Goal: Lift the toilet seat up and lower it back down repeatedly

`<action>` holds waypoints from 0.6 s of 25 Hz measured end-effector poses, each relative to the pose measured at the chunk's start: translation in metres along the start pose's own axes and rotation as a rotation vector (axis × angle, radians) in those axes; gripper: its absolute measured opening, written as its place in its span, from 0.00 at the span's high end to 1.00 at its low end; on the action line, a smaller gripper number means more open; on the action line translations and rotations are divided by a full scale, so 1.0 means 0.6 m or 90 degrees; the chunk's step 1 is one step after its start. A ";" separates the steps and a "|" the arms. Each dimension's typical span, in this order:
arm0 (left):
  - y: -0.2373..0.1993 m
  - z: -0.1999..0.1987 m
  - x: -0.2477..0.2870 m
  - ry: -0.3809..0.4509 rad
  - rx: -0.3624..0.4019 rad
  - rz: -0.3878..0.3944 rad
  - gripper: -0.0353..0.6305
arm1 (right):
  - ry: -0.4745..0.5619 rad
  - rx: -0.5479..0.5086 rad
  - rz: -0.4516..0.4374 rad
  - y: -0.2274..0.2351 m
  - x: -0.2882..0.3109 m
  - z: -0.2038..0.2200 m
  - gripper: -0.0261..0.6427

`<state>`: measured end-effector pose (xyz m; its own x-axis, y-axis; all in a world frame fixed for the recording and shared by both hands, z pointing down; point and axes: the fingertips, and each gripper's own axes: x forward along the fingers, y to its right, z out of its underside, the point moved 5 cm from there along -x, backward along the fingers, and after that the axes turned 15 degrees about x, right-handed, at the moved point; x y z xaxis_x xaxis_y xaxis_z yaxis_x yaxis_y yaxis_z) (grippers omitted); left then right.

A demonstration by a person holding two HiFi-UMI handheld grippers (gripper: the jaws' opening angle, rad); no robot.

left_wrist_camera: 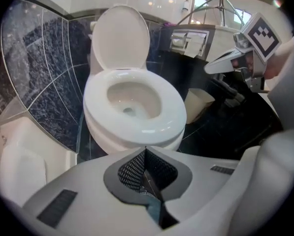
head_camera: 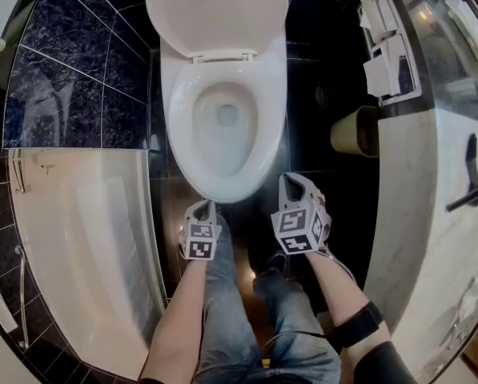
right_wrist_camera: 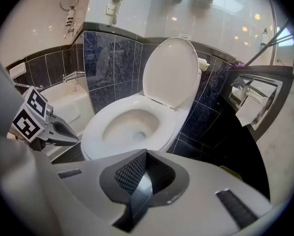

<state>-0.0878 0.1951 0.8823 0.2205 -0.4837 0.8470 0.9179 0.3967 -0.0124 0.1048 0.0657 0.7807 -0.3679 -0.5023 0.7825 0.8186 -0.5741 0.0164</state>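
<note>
The toilet seat (head_camera: pixel 177 126) lay flat on the bowl, and the lid (head_camera: pixel 214 10) stood upright behind it against the dark tiled wall. I held my left gripper (left_wrist_camera: pixel 146 149) low, just short of the bowl's front edge, its fingers pressed together with nothing between them. My right gripper (right_wrist_camera: pixel 147 152) hung beside it, a little to the right of the front rim. Its fingers were also together and empty. Neither gripper touched the seat. My jeans-clad legs (head_camera: pixel 222 294) stood below both grippers. The white bathtub (head_camera: pixel 86 238) ran along my left. On my right were the marble counter (head_camera: pixel 439 198), a tan bin (head_camera: pixel 355 130) on the floor and paper holders (head_camera: pixel 387 54) on the wall.
</note>
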 end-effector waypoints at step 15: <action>-0.043 -0.170 -0.214 0.111 -0.015 -0.060 0.96 | 0.039 0.056 -0.055 -0.039 -0.152 -0.136 0.94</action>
<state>-0.1061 0.1674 0.7198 0.1848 -0.6470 0.7397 0.9444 0.3253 0.0486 0.0831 0.0720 0.6580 -0.4629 -0.4937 0.7361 0.8174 -0.5590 0.1392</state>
